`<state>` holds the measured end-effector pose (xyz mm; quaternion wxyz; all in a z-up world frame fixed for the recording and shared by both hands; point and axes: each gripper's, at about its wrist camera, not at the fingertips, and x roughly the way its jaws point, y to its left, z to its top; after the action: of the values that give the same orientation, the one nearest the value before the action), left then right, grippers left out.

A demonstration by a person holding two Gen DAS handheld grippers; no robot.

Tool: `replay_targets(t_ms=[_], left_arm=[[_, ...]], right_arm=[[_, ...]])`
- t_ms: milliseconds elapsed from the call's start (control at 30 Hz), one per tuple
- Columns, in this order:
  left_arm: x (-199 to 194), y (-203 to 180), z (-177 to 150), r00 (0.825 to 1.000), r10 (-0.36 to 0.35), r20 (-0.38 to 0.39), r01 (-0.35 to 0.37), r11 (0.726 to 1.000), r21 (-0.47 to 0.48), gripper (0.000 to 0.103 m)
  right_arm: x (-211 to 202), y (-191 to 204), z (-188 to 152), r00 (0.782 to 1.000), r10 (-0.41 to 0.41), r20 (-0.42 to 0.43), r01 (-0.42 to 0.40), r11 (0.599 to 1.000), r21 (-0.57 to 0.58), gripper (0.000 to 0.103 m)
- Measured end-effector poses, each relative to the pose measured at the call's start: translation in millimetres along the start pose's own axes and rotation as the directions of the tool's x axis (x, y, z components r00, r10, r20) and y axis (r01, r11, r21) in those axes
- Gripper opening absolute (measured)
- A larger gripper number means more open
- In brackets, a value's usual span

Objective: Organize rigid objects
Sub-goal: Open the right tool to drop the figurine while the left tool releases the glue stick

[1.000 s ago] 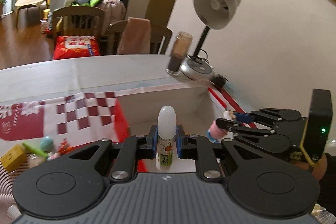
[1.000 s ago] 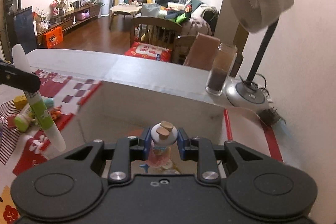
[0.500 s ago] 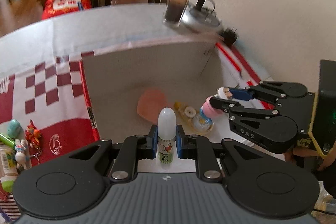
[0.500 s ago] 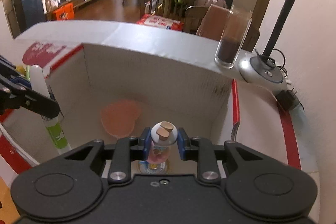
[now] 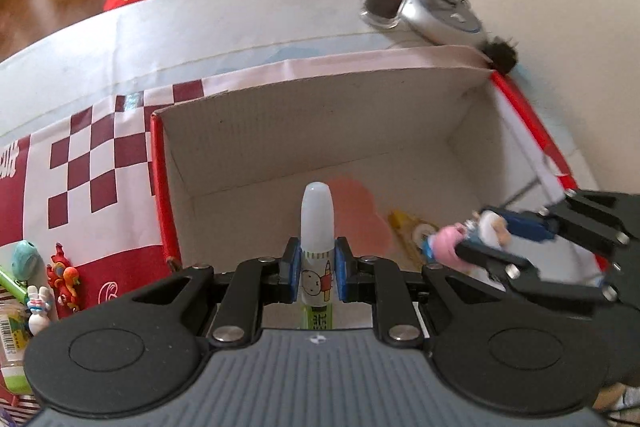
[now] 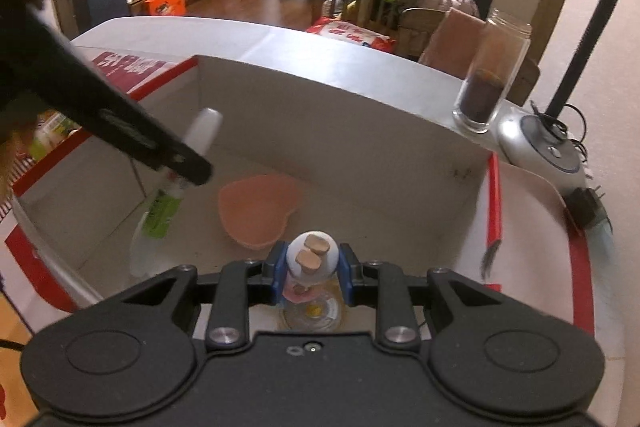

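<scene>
My left gripper (image 5: 317, 269) is shut on a white glue tube (image 5: 317, 219) with a green label and a cartoon rabbit. It hangs over the near left part of an open white cardboard box (image 5: 320, 115) with red outer sides. In the right wrist view the glue tube (image 6: 164, 207) slants down into the box (image 6: 340, 131), clamped by the left gripper (image 6: 188, 171). My right gripper (image 6: 311, 275) is shut on a small pink-and-white figurine (image 6: 310, 253), low inside the box. The left wrist view shows the right gripper (image 5: 480, 239) and its figurine (image 5: 448, 239) at the right.
A pink heart-shaped dish (image 6: 260, 211) and a clear round item with yellow (image 6: 312, 311) lie on the box floor. A glass jar (image 6: 490, 83) and a lamp base (image 6: 544, 151) stand behind the box. Small toys (image 5: 60, 275) lie on the checked cloth to the left.
Both grippers have come down over the box and tipped more steeply. The left one travelled further, bringing the glue tube inside the box walls; the right one has held still lately.
</scene>
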<state>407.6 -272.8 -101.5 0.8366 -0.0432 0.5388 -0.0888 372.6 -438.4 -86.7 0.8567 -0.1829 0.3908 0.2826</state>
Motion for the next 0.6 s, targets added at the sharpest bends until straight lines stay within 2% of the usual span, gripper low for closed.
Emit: replay_targets(t_ms=[367,600], left_arm=[[29.2,-6.2,2.2,0.997,0.044,-0.068,-0.044,0.999,0.006,0.017],[24.6,-5.6,-2.4,0.997,0.039,-0.062,-0.039,0.999,0.008,0.017]], right_arm=[[6.9,-3.4,2.4,0.999,0.047,-0.023,-0.046,0.998,0.039,0.026],[5.2,-7.8,-0.2,0.997,0.067,-0.048,-0.063,0.994,0.091,0.033]])
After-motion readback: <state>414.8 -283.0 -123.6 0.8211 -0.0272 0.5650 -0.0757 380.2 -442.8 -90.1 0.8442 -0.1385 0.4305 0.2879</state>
